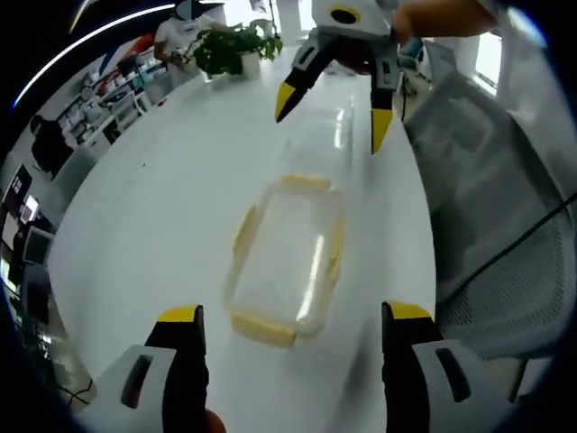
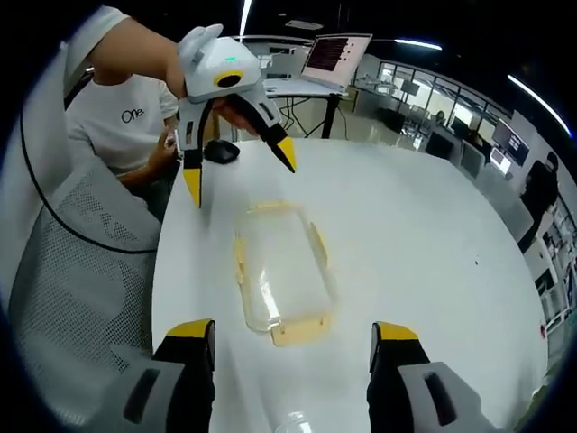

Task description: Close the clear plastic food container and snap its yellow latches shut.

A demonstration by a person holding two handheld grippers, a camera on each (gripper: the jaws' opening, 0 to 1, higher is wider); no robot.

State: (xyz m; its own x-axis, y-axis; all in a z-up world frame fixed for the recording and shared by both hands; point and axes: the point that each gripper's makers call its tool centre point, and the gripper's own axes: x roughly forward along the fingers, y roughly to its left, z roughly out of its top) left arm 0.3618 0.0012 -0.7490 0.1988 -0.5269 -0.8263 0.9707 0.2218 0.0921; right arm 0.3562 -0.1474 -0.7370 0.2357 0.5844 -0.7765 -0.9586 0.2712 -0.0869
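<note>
Yellow-tipped jaws of your left gripper (image 1: 293, 327) rise at the near edge of the left gripper view, spread wide and holding nothing. Just beyond them lies the clear rectangular plastic food container (image 1: 287, 257), flat on the white tabletop (image 1: 153, 225), its long axis running straight away from you toward the right gripper (image 1: 334, 106), which hangs over the far end, jaws likewise spread and empty.

In the right gripper view the layout mirrors: your right gripper (image 2: 293, 347) frames the near short end of the container (image 2: 281, 275), and the left gripper (image 2: 236, 167) hovers past the far end. So each tool faces one short end; neither touches the box.

Yellow latches (image 1: 263, 329) show on all four sides: one at each short end, one along each long side (image 1: 244, 230). Lid appears seated on the base, though the clear plastic makes that hard to confirm. Whether any latch is already snapped down, you cannot tell from here.

My read: the end latch nearest each gripper is the natural first target, pressing down and inward.

Surface is glossy white, bare around the box. A grey mesh chair (image 1: 491, 225) stands to the right of the table; a potted green plant (image 1: 230, 45) sits at the far end. An open-plan office with desks and a laptop (image 2: 335, 56) lies beyond.
</note>
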